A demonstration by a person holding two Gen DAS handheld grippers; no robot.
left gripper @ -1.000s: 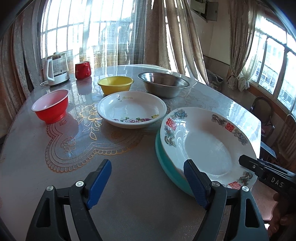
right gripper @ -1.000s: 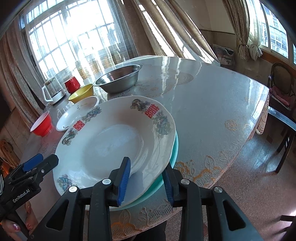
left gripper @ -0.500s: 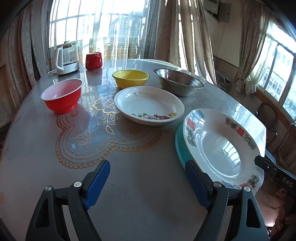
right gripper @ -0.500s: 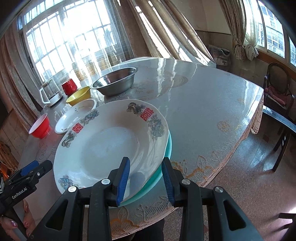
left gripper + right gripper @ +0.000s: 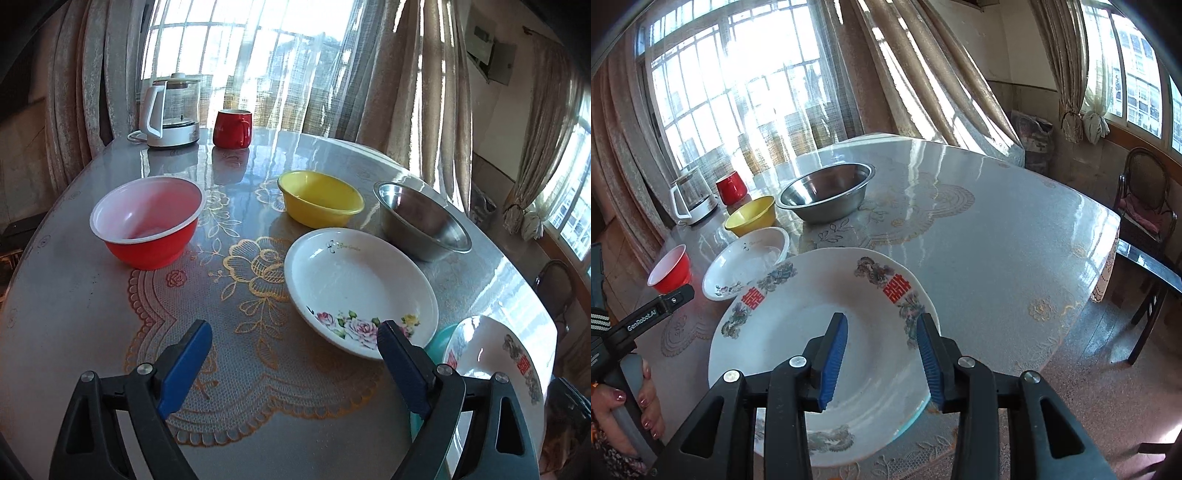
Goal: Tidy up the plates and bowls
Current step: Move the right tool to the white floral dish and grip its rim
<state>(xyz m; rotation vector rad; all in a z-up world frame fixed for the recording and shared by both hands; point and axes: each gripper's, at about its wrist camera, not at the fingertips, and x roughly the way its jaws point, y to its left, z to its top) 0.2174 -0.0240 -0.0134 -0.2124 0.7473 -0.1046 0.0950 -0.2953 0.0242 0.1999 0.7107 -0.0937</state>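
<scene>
Now the right hand-held gripper [image 5: 882, 354] hovers over the big plate [image 5: 783, 332] on the desk [image 5: 997, 240], jaws apart & widening, nothing clamped. Left hand-held gripper [image 5: 291, 365] wide, opening, w/ flower plate [image 5: 354, 284] just ahead.

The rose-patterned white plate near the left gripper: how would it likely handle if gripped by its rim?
The rose-patterned plate looks like glazed ceramic, so probably stiff, fairly heavy and breakable. Its glossy surface may slip between the pads. It sits flat and shallow on the table, so it should slide rather than tip if nudged.
</scene>
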